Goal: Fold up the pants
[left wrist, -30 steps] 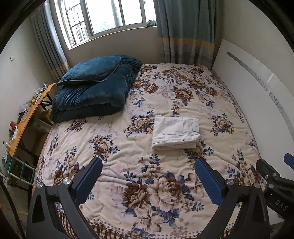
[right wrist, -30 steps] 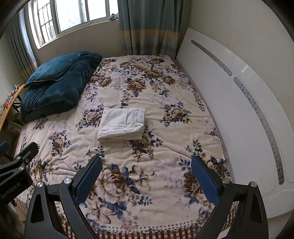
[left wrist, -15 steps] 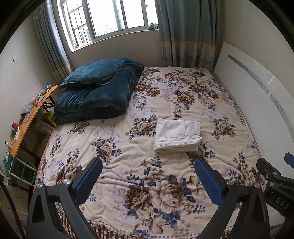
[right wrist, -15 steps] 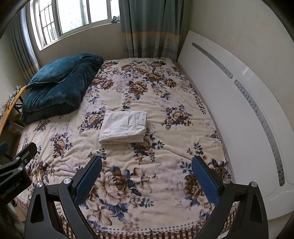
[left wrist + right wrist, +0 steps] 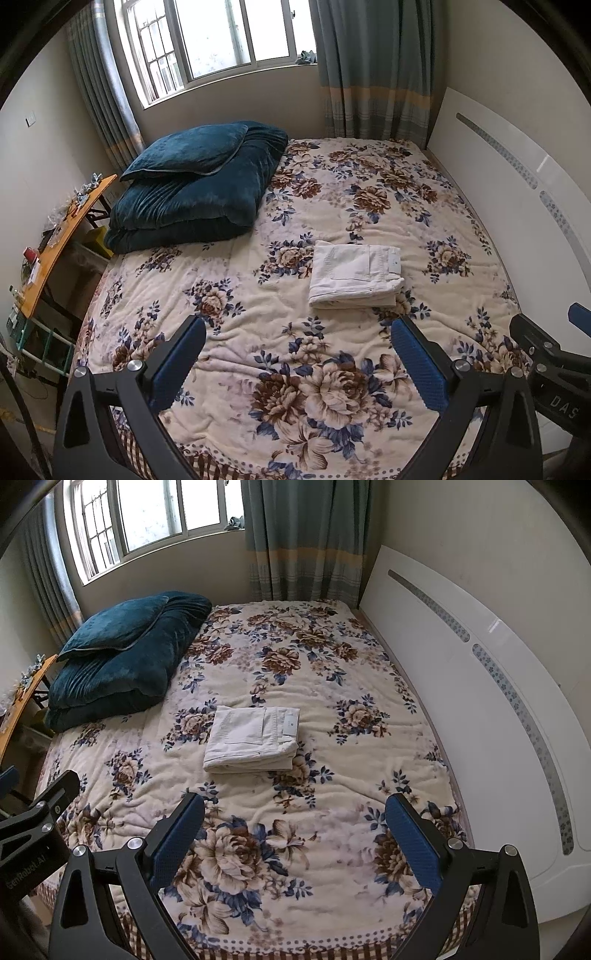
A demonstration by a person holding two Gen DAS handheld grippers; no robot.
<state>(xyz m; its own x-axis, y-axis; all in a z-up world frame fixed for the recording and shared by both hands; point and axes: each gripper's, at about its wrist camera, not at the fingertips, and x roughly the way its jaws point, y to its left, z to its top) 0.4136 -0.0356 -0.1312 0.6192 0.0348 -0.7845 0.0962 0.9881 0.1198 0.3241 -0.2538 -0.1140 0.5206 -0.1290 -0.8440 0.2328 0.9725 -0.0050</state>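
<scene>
Left claw (image 5: 295, 354) and right claw (image 5: 293, 830) hover spread apart, empty, above the bed (image 5: 258, 332), short of the folded pants (image 5: 354, 275).

My left gripper (image 5: 297, 360) and right gripper (image 5: 295, 836) drawn back and tilted up from the bed (image 5: 258, 306), pants (image 5: 355, 275) farther off, more window (image 5: 218, 44) showing

I am in a home bedroom: below me a bed (image 5: 280, 387) under a cream flowered blanket fills most of the floor, with a white headboard (image 5: 461, 686) along one side. A dark blue pillow (image 5: 192, 151) lies on a folded blue quilt (image 5: 199, 199) by the barred window (image 5: 207, 40), striped curtains (image 5: 373, 66) hang down, and a cluttered orange side table (image 5: 55, 243) stands beside the bed.
</scene>
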